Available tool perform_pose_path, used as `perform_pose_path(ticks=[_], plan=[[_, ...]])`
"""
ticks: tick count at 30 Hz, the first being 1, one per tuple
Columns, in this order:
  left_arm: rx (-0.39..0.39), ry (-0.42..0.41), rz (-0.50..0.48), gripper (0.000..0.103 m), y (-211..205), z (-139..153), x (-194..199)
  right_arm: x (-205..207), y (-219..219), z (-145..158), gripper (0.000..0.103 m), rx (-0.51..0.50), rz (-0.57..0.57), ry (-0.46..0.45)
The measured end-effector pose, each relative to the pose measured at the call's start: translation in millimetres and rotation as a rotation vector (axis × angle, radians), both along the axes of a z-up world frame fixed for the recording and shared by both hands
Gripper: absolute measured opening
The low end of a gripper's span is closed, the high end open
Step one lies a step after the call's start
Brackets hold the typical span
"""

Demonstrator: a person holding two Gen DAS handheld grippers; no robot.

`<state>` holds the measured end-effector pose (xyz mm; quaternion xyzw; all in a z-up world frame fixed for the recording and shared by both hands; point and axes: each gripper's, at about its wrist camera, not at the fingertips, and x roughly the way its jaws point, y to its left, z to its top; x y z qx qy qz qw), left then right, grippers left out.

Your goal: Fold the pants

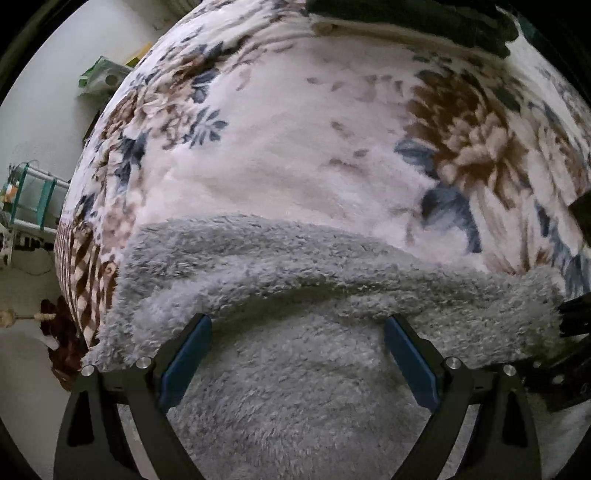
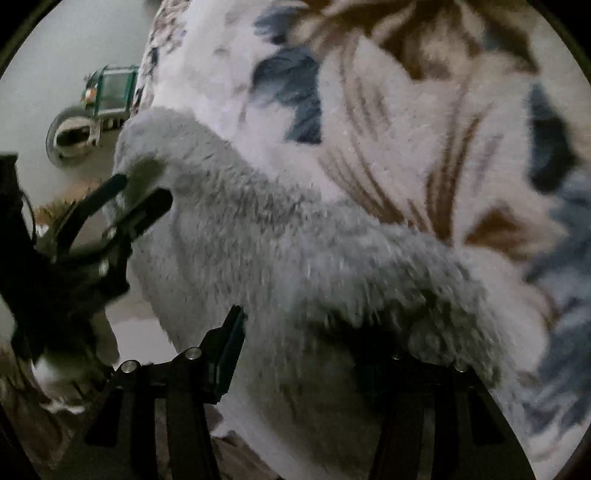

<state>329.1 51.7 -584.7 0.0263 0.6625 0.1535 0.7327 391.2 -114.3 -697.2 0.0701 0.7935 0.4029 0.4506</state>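
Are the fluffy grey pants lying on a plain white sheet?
No, the fluffy grey pants lie on a flowered blanket with brown and blue blooms.

Floral fleece blanket [image 1: 295, 140], dark garment [image 1: 424, 22] at its far edge, teal-framed rack [image 1: 33, 195]

You have no text, label, brand, number or sign to read in either wrist view. The green and white package [image 1: 99, 75] far off to the left, beyond the bed, may carry print, but it is too small and blurred for you to make out any of it.
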Motion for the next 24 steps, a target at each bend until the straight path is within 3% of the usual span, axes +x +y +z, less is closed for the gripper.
perform_pose_path(ticks=[2,3,5,8,11,13,14,16,17,18,19,21,23,24], plan=[[0.000,0.032,0.002,0.095,3.6,-12.5,-0.3,10.1,-12.2,7.0,0.021,0.011,-0.076,-0.037],[-0.017,0.054,0.016,0.095,7.5,-18.9,-0.9,18.9,-31.2,11.8,0.014,0.022,-0.136,-0.045],[-0.063,0.079,0.052,0.097,17.8,-28.5,-3.4,42.6,-73.3,27.2,0.013,0.032,-0.263,-0.111],[-0.079,0.085,0.063,0.097,25.7,-28.7,-4.1,73.6,-135.7,37.8,0.006,-0.091,-0.379,-0.199],[-0.103,0.087,0.088,0.097,29.1,-20.6,-4.1,74.2,-164.8,62.7,0.007,-0.077,-0.445,-0.172],[-0.153,0.067,0.119,0.097,31.8,-9.3,-5.7,55.1,-140.6,84.0,0.010,-0.053,-0.388,-0.169],[-0.159,0.054,0.126,0.097,32.3,-4.3,-6.7,46.1,-128.4,92.1,0.015,-0.078,-0.319,-0.210],[-0.149,0.017,0.119,0.097,30.2,8.1,-9.1,26.2,-103.8,96.7,0.054,-0.202,-0.154,-0.326],[-0.132,0.006,0.108,0.097,28.0,12.0,-10.2,20.6,-101.2,94.8,0.056,-0.280,-0.083,-0.391],[-0.121,0.001,0.096,0.097,25.6,14.0,-11.2,13.3,-99.2,87.1,0.056,-0.373,0.004,-0.443],[-0.118,0.003,0.087,0.097,23.5,14.0,-11.9,2.1,-90.2,77.0,0.056,-0.420,0.043,-0.439],[-0.125,0.011,0.083,0.097,19.3,11.9,-13.1,-5.3,-102.5,59.4,0.056,-0.426,0.034,-0.352],[-0.125,0.018,0.077,0.097,13.8,8.5,-12.8,-8.8,-116.4,56.1,0.039,-0.407,0.009,-0.342],[-0.123,0.015,0.073,0.097,11.8,8.0,-13.3,-5.3,-127.9,58.5,0.020,-0.420,-0.037,-0.354]])
